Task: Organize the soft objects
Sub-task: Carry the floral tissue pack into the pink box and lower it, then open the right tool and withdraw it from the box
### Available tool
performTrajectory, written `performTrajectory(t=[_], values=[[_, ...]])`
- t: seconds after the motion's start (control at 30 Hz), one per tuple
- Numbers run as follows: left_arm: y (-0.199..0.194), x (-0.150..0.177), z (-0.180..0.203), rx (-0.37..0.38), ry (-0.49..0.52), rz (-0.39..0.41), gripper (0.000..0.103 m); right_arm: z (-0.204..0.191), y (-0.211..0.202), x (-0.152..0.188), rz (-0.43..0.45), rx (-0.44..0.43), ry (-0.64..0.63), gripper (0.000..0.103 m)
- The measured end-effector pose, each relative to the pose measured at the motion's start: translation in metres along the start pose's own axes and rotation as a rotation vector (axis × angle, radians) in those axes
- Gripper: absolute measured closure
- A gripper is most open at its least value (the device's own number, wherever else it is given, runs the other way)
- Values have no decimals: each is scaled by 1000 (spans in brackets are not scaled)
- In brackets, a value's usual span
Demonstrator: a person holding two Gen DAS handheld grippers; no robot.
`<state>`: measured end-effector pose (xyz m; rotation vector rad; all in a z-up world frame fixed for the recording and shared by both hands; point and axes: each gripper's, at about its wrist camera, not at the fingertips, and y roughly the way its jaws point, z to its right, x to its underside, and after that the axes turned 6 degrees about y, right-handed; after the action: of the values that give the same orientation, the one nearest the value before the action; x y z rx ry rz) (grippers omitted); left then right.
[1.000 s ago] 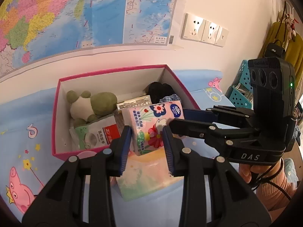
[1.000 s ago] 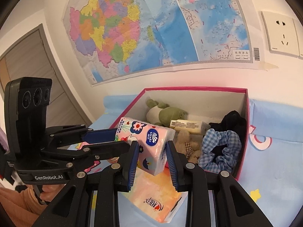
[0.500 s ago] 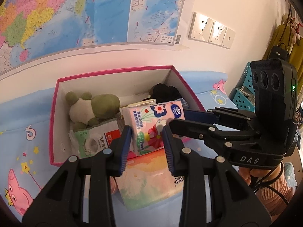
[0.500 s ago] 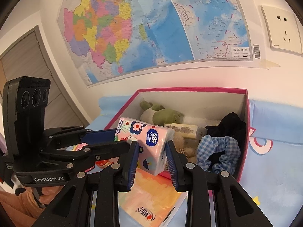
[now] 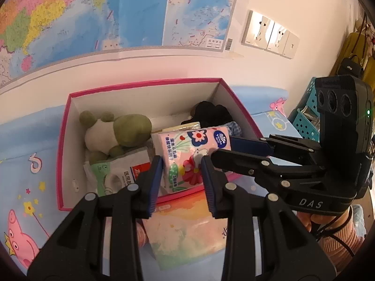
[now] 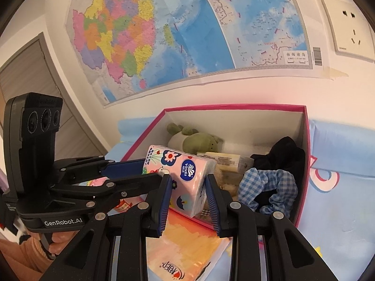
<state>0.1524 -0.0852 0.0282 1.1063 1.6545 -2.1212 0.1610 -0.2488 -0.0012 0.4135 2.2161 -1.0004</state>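
Tissue pack (image 5: 192, 157), pink and floral, hangs over the box's (image 5: 61, 154) near rim, pinched end to end by the left gripper (image 5: 181, 180) and right gripper (image 6: 187, 195), each closed narrowly on it. Carry it level past the rim, then lower into the gap between plush (image 5: 114, 133) and scrunchie (image 6: 269, 187). An orange pack (image 6: 187, 248) lies just outside, below.

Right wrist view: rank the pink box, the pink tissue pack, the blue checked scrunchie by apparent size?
1. Pink box.
2. Pink tissue pack, held nearer the camera.
3. Blue checked scrunchie; close to the pack, so this order is unsure.
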Motion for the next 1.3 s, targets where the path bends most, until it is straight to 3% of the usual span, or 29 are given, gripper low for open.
performTrajectory(t=[0.4,0.5,0.63,0.77,0.97,1.03,1.1,1.13,1.3], values=[[15,-2,-6,-19,-25,-48,68,7,14,0,-52,13,21,72],[19,-1,-10,-22,-47,-62,58,9,19,1,-70,29,26,72],[14,2,-10,-45,-37,-44,54,9,16,4,-63,50,21,65],[3,9,-8,-71,-23,-9,43,7,6,8,-49,58,13,57],[-16,22,-7,-62,-35,41,33,-9,-17,22,-8,53,-25,36],[-25,27,-3,-77,-29,65,26,-17,-25,31,11,66,-51,27],[-34,33,2,-95,-25,93,9,-26,-35,42,43,96,-80,21],[-39,38,5,-101,-24,106,7,-29,-39,46,56,105,-90,20],[-56,56,18,-174,-21,132,4,-42,-54,70,101,173,-120,15]])
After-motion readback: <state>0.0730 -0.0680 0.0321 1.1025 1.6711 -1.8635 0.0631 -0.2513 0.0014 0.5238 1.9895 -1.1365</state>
